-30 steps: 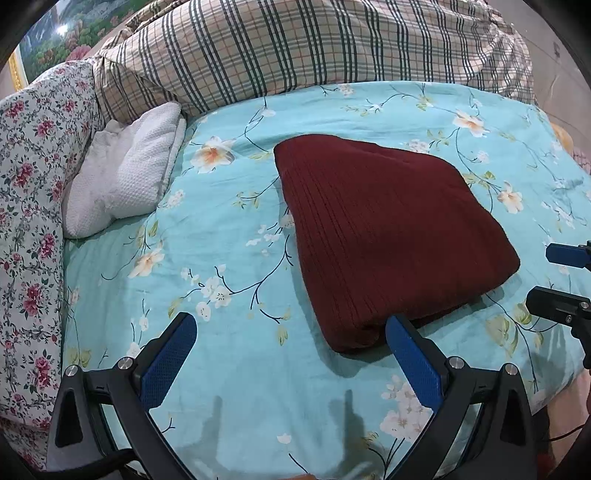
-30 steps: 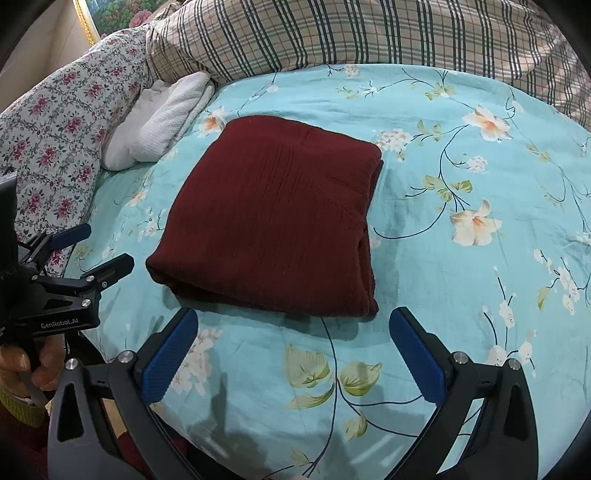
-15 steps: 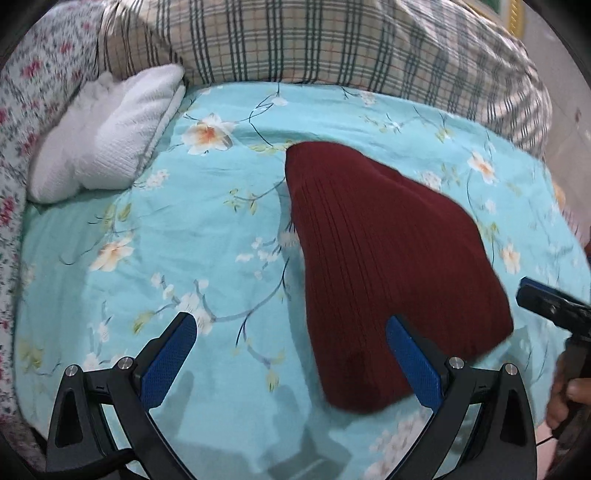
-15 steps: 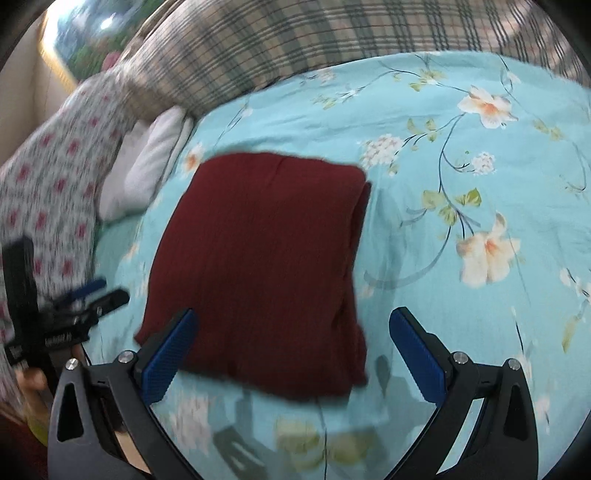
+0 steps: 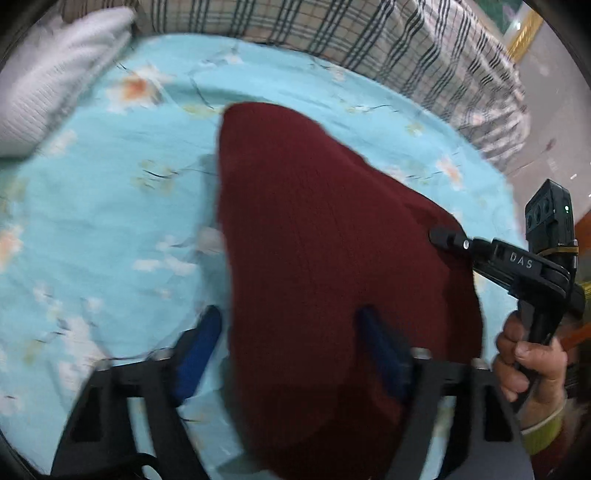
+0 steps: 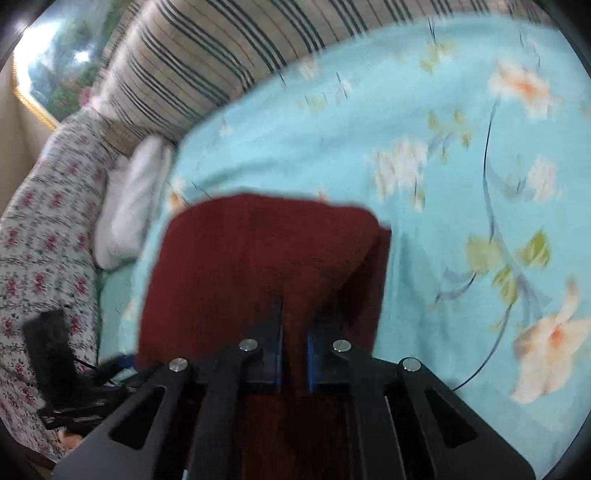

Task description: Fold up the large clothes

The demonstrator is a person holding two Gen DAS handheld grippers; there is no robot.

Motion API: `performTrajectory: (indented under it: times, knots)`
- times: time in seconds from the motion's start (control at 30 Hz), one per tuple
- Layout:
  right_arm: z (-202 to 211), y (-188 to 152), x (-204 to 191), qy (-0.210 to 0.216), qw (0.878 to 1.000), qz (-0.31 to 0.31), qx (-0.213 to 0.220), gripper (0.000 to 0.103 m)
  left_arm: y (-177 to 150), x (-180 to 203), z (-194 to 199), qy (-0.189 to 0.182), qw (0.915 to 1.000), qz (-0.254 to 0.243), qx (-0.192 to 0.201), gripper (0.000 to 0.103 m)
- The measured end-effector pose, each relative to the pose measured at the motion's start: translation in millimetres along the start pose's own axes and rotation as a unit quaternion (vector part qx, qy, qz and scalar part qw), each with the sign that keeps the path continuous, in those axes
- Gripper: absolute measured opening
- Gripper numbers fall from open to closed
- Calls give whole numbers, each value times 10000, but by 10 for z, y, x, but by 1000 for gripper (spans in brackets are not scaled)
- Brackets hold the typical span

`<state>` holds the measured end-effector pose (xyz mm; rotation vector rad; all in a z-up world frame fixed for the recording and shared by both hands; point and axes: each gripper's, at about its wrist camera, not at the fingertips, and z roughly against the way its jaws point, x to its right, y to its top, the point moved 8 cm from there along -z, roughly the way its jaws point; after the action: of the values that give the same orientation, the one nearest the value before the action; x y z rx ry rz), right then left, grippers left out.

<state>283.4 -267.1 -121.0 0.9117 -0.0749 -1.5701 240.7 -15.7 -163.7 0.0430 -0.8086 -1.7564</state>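
A folded dark red knit garment [image 5: 332,258] lies on the turquoise floral bedsheet [image 5: 110,221]. My left gripper [image 5: 291,350] is partly closed around the garment's near left edge, one blue finger [image 5: 195,354] beside it on the sheet and the other over the cloth. My right gripper [image 6: 294,343] is shut on the near edge of the garment [image 6: 258,258]; cloth sits between its blue pads. The right gripper [image 5: 448,236] also shows in the left wrist view at the garment's right edge, held by a hand. Both views are blurred.
A plaid quilt [image 5: 332,33] lies along the far side of the bed. A white folded cloth [image 5: 55,81] sits at the far left, also in the right wrist view [image 6: 133,206]. A floral pillow [image 6: 40,240] is at the left. The left tool [image 6: 55,362] shows there too.
Both grippers have moved in onto the garment's near edge. The right gripper went from wide open to shut on the cloth. The left jaws have narrowed around the garment's edge.
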Motion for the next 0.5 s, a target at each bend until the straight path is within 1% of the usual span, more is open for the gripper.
performTrajectory:
  times: [0.03, 0.07, 0.1, 0.17, 0.2, 0.23, 0.27, 0.33, 0.43, 0.5]
  knots:
    - [124, 70, -21, -11, 9998, 73, 165, 9, 15, 34, 8, 71, 9999, -71, 41, 69]
    - [190, 102, -25, -46, 9996, 130, 240, 9, 16, 80, 6, 133, 9998, -160, 68, 69]
    - [195, 118, -6, -86, 9996, 157, 226, 9, 16, 120, -2, 183, 9995, -230, 85, 69]
    - [84, 93, 93, -246, 9996, 151, 54, 9, -1, 172, -32, 318, 9990, -306, 112, 69]
    - [-59, 8, 156, -360, 9990, 160, -207, 10, -12, 184, -37, 350, 9988, -327, 117, 69]
    - [-147, -55, 192, -414, 9983, 170, -381, 11, -30, 197, -45, 404, 9984, -371, 121, 69]
    - [-204, -98, 209, -470, 9977, 162, -454, 16, -47, 207, -44, 435, 9980, -434, 130, 69]
    - [-123, -94, 195, -567, 9978, 140, -299, 19, -63, 192, -40, 430, 9978, -485, 137, 69]
    - [206, -24, 33, -764, 9963, 333, 199, 19, -90, 145, 4, 326, 9984, -438, 137, 69]
    - [345, -44, -137, -606, 9960, 527, 379, 19, -108, 120, 36, 280, 9986, -427, 144, 69]
